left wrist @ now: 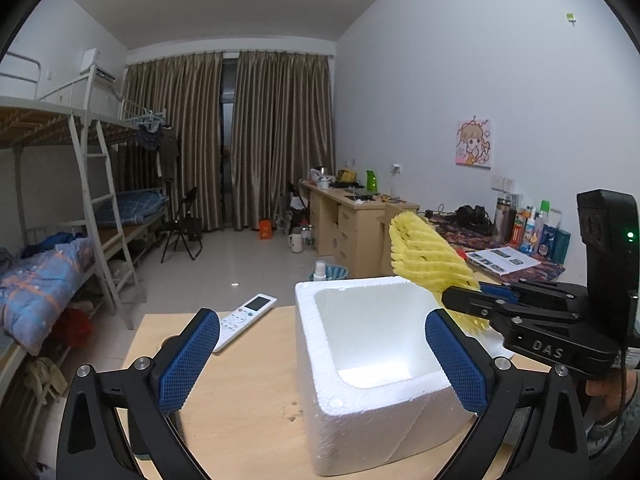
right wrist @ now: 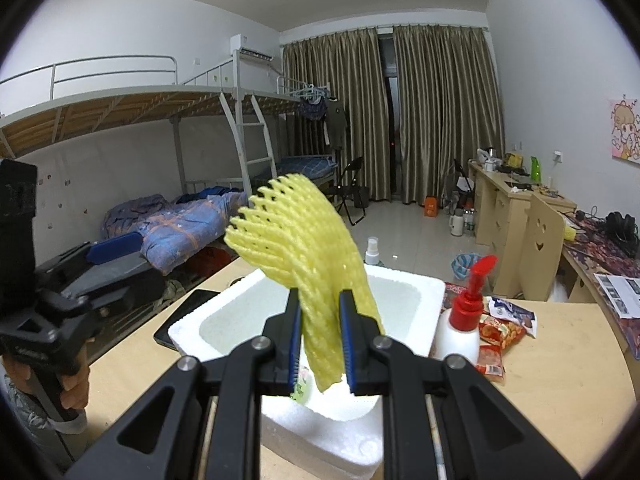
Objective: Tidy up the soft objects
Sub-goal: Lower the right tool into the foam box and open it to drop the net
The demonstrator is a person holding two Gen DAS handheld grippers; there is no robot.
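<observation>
Currently the right gripper [right wrist: 320,338] has its jaws drawn close together and pinched on the lower end of a yellow foam net sleeve [right wrist: 304,240], whose long axis runs up and away from the pads, tilting toward the far left of the right wrist view. Directly beneath and beyond the grip sits the white foam box [right wrist: 424,300], open at the top and apparently bare inside in the left wrist view, so the sleeve hangs over the box's near edge with its free end above the hollow. The coming move likely turns on this: the box lies below and slightly ahead of the right gripper, so lowering should bring the sleeve in. The left gripper [left wrist: 324,364] stands wide apart and holds nothing, its blue pads [left wrist: 188,360] flanking the box's near-left corner. Outward on the wooden table [left wrist: 240,400] lie a white remote [left wrist: 246,320], a red-capped pump bottle [right wrist: 466,316] and snack packets [right wrist: 500,332] just right of the box.
</observation>
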